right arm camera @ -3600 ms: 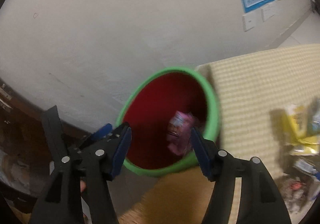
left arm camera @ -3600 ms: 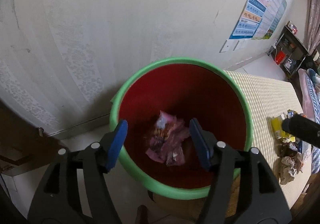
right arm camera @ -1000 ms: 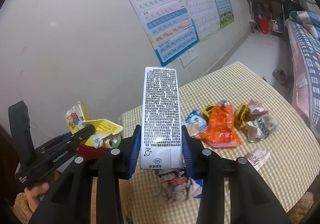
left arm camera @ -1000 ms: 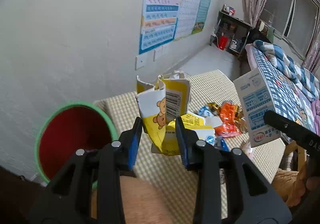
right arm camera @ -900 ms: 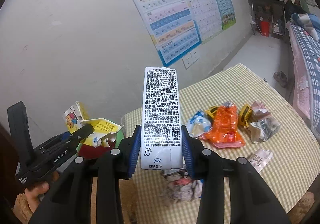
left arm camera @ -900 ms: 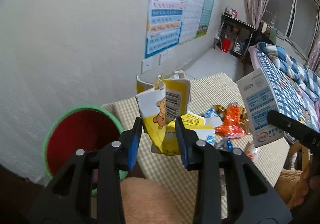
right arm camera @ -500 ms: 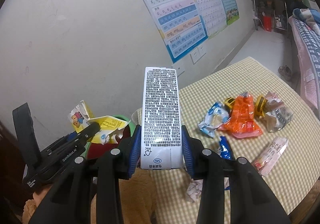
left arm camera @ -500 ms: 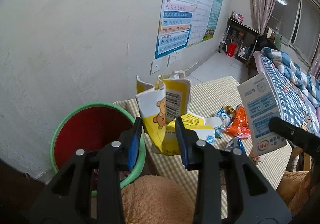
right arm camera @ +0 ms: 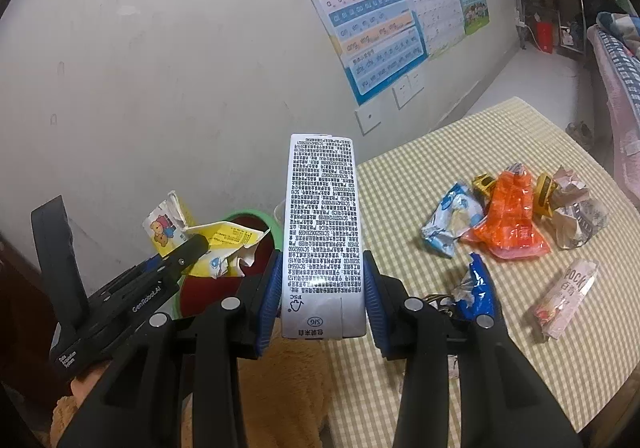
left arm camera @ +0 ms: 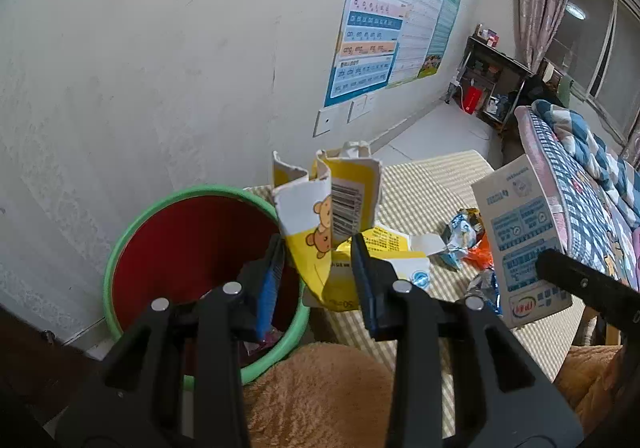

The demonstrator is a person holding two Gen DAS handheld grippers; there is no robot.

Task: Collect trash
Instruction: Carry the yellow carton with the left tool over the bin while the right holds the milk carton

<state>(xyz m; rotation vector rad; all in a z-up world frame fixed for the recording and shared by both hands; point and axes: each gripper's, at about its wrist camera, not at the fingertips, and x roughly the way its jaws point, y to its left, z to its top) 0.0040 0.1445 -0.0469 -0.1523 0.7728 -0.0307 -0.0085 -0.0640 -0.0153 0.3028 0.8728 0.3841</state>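
Checked cloth covers the table (right arm camera: 500,348) against the white wall, and your green-rimmed bin (left arm camera: 132,236) with its red inside stands on the floor at the table's near corner. You are mid-carry, both loads off the table and heading for that bin. Your left tongs (left arm camera: 318,268) are clamped on a torn yellow bear-print carton (left arm camera: 324,224), whose ragged open end points up and away from you; its long axis runs roughly along the fingers. It hangs at the bin's right rim, not yet over the red mouth. Your right tongs (right arm camera: 320,290) grip a tall white milk carton (right arm camera: 322,232) by its lower end, long axis upright in the view and in line with the fingers, printed side toward the camera. It sits beside the table's edge, with the bin beyond it to the left. Next, I judge, you need to bring each load fully over the opening before letting go, left one first since it is nearer. Several wrappers (right arm camera: 508,224) lie on the cloth yet to be collected.
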